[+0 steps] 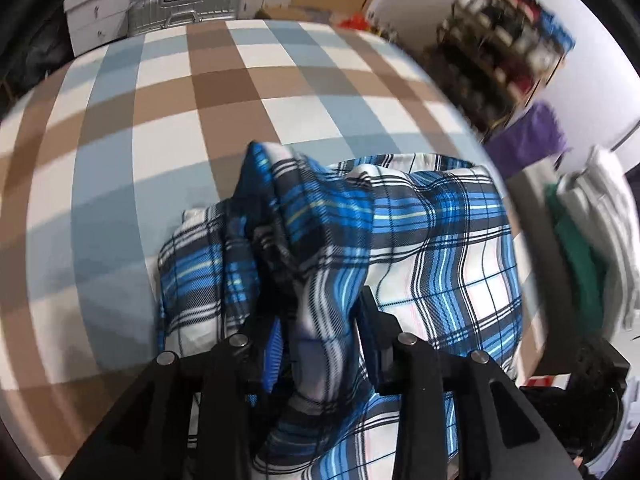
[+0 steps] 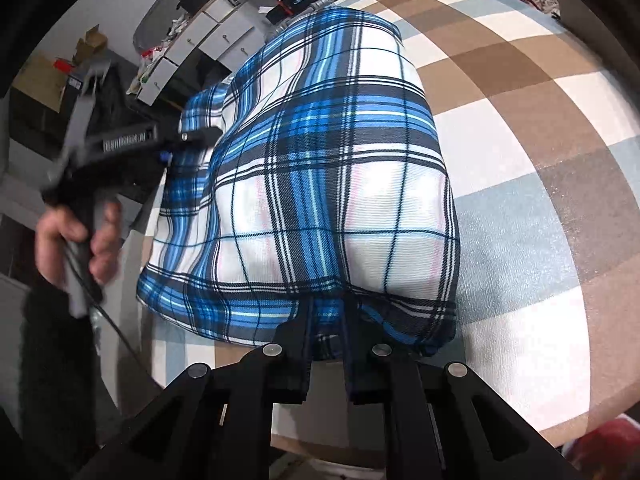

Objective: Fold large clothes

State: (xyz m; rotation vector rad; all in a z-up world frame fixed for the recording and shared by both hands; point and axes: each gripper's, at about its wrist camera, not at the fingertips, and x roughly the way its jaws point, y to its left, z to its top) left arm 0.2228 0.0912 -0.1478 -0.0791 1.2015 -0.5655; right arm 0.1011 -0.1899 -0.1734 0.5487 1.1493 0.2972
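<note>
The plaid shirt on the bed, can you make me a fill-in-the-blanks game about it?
1. The plaid shirt has white, black and ____ stripes.
2. The shirt lies on a checked bed cover of white, pale blue and ____ squares.
3. Fabric of the shirt bunches up between the two black ____ of the left gripper.
4. In the right wrist view, a hand holds the other gripper by its ____.

Missing words: blue; brown; fingers; handle
</note>
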